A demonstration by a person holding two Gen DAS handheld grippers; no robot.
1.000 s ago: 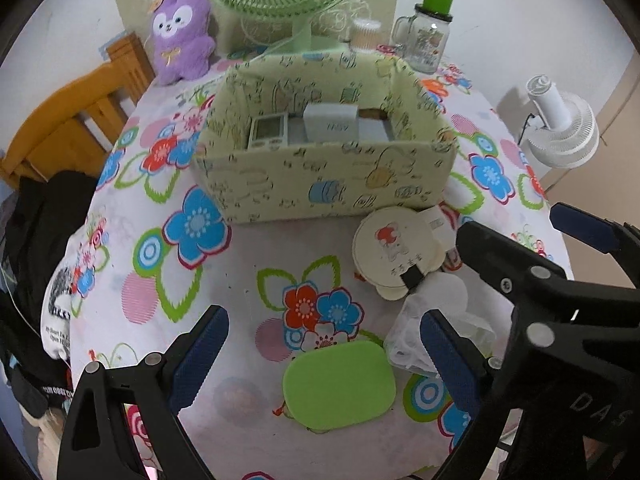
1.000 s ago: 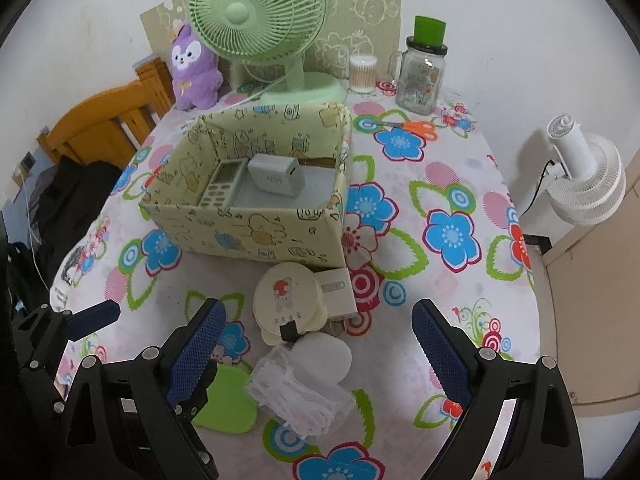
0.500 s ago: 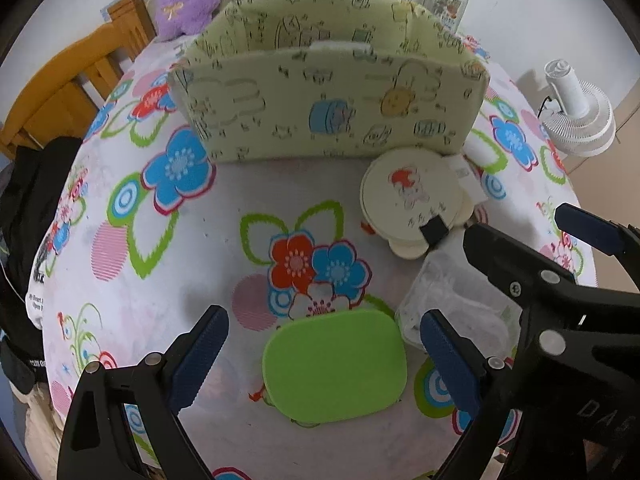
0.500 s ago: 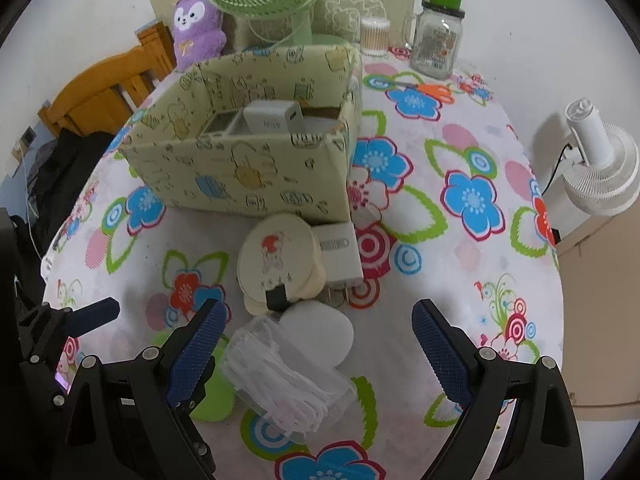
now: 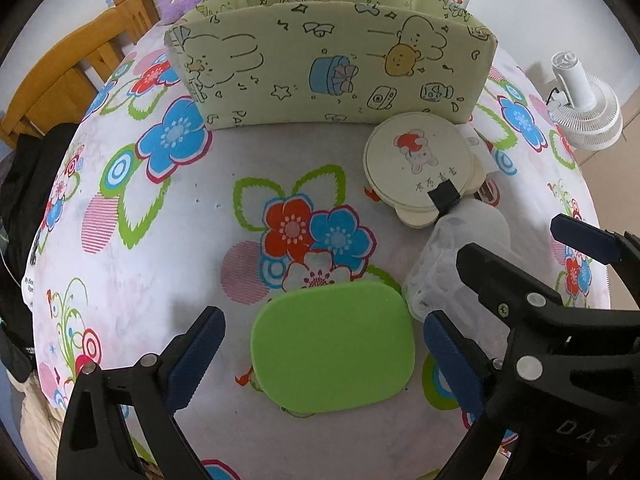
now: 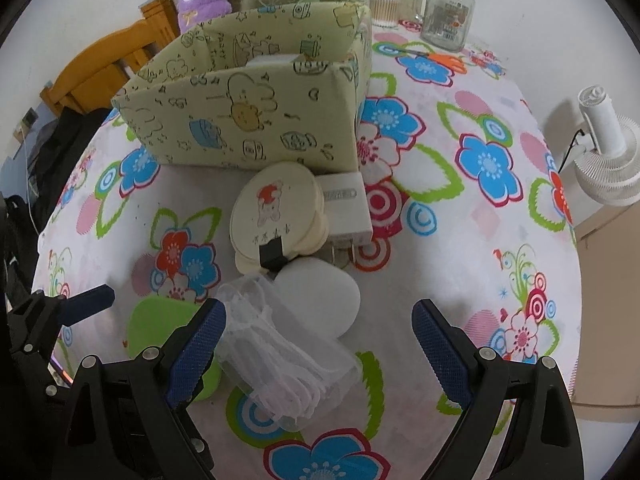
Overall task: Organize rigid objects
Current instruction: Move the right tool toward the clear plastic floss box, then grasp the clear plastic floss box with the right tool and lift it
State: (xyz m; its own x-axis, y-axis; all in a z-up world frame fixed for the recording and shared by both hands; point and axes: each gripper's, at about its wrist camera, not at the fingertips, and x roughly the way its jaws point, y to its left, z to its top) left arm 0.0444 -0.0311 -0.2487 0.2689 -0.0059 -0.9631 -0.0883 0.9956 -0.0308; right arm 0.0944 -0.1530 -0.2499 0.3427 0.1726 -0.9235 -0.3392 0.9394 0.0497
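Green pad (image 5: 333, 346), flat and rounded, lay on the flowered tablecloth (image 5: 132, 248) in the lower middle of the left wrist view, framed between the spread fingers of the left gripper (image 5: 324, 356), which held nothing. Just to its right sat a clear case of white picks (image 6: 280, 344), framed in turn by the wide-open, empty right gripper (image 6: 320, 340) in the lower middle of the right wrist view. Above these, a round cream compact with a rabbit print (image 6: 274, 216) overlapped a white charger (image 6: 346, 210), both close against the front wall of the patterned fabric box (image 6: 248, 120). Only a white edge showed over the box's rim, so at least one item seemed already stowed. By my reading the job was partly done: four loose pieces waited outside the box, and neither gripper had closed on one yet.
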